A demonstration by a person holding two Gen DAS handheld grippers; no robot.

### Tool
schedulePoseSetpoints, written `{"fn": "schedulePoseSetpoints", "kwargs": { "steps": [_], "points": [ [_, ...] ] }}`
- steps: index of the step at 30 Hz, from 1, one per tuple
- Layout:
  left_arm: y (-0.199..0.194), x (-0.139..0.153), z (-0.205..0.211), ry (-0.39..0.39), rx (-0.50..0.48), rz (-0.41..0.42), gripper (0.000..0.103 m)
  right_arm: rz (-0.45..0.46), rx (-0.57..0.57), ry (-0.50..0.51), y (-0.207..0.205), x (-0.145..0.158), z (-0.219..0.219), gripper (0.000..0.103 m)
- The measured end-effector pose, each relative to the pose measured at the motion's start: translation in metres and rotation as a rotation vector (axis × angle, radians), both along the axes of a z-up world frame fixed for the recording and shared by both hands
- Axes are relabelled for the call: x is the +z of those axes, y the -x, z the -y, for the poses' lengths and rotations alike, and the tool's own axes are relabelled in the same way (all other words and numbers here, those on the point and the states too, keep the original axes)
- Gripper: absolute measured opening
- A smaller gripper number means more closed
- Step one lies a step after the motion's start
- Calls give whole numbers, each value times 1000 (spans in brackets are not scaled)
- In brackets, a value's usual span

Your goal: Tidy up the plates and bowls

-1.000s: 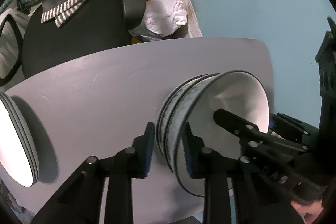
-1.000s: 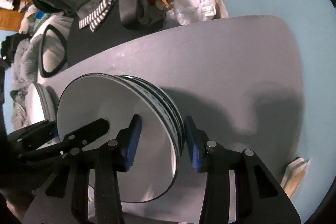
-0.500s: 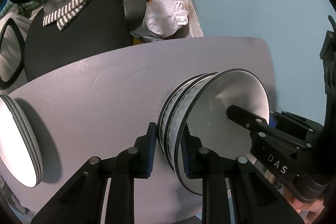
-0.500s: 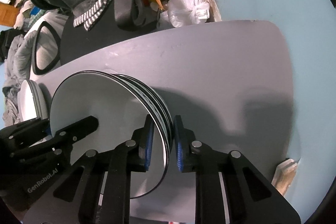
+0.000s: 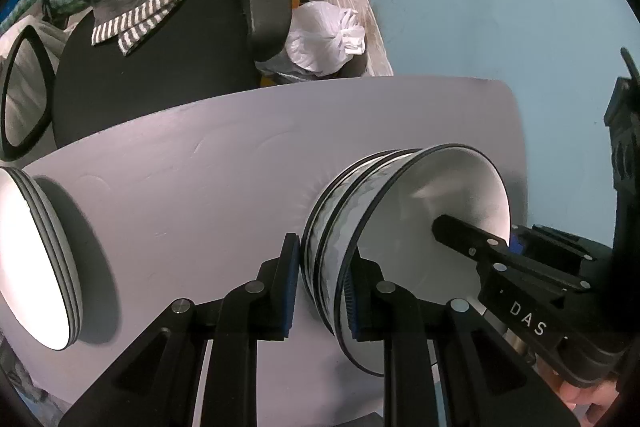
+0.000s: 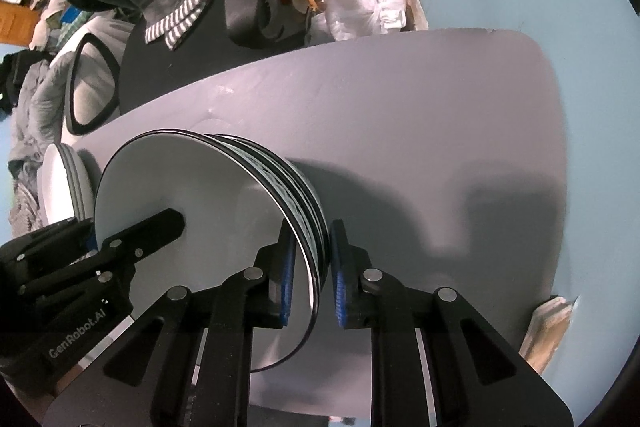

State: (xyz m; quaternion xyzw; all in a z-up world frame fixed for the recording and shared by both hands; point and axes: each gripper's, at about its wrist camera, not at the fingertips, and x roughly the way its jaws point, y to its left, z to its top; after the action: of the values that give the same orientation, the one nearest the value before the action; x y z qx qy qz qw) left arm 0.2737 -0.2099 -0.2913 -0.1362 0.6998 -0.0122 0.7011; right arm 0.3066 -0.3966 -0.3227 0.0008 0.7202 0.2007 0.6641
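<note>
A stack of nested bowls [image 5: 420, 227], white inside with grey-patterned walls and dark rims, stands on the grey table [image 5: 200, 187]. My left gripper [image 5: 322, 291] is shut on the stack's near-left rim, one blue pad outside the wall and one inside. In the right wrist view the same bowls [image 6: 200, 211] are clamped at their right rim by my right gripper [image 6: 313, 279], also with one pad on each side. Each gripper shows in the other's view, reaching into the top bowl. A stack of white plates [image 5: 28, 259] sits at the table's left end.
Behind the table stands a black office chair [image 5: 160, 59] with a striped cloth and grey clothes on it. A tied white plastic bag [image 5: 324, 39] lies on the floor beside it. A pale folded thing [image 6: 548, 327] sticks out past the table's right edge.
Both grippers' jaws have narrowed onto the bowl stack's rim, the right one by far more. The bowls and both hands have stayed in place.
</note>
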Motion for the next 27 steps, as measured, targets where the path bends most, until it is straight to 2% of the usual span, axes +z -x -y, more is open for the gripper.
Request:
{"fn": "schedulePoseSetpoints", "kwargs": {
  "steps": [4,27],
  "points": [
    [3,0,-8,21,18,0,20,-7,4,-5,2,0,-4,16],
    [38,7,-54,6,80,10,20,-45,63,-13,28,-1,-49,16]
  ]
}}
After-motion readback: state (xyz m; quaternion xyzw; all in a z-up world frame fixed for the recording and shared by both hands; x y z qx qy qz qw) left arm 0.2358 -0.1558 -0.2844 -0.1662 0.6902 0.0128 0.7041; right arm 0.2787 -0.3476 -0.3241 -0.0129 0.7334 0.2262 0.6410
